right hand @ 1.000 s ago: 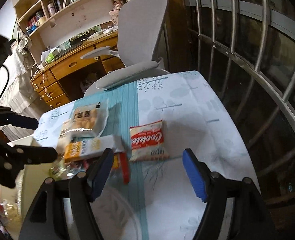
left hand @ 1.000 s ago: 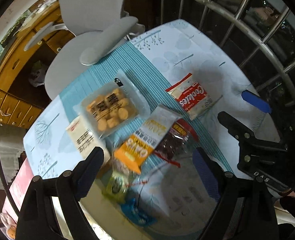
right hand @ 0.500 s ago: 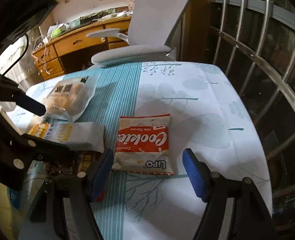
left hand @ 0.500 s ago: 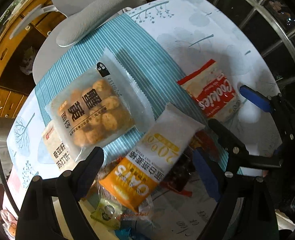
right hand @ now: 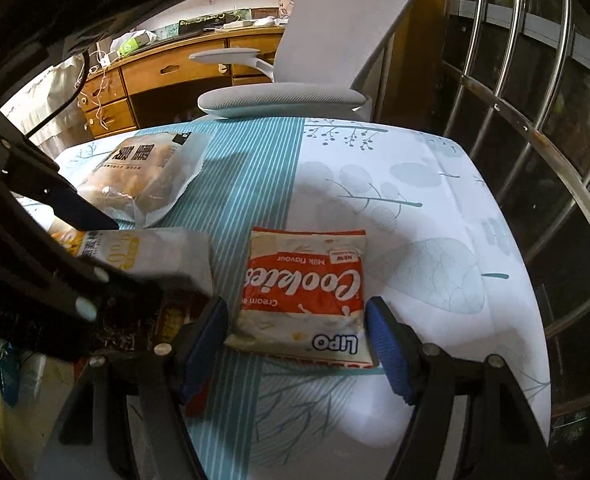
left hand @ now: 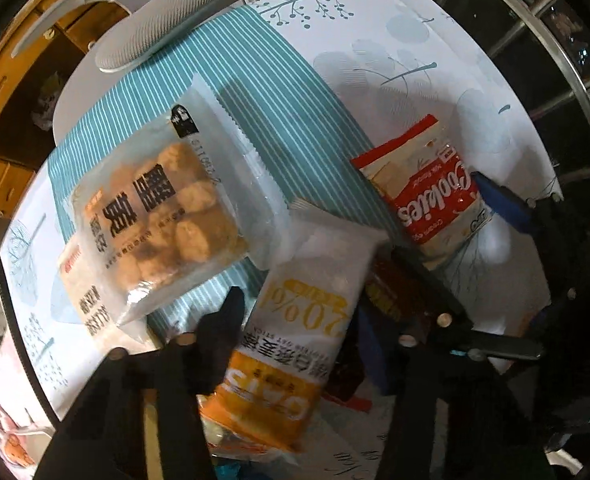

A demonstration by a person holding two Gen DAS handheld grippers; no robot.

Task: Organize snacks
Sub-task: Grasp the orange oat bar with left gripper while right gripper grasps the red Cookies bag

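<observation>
A red and white Cookies packet point(right hand: 303, 294) lies flat on the white part of the tablecloth. Left of it, on the teal stripes, a clear bag of golden biscuits point(left hand: 163, 220) rests near a white and orange oat stick pack point(left hand: 295, 344) marked 20%, overlapping a dark packet point(left hand: 379, 292).

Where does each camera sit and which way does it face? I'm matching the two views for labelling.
Left wrist: on the left claw, looking steeply down at the oats pack between its open fingers; the right claw crosses at right.
Right wrist: on the right claw, looking low across the table towards the chair, fingers open around the cookies bag; the left claw crosses at left.
Shared: cookies bag, oats pack, chair.
</observation>
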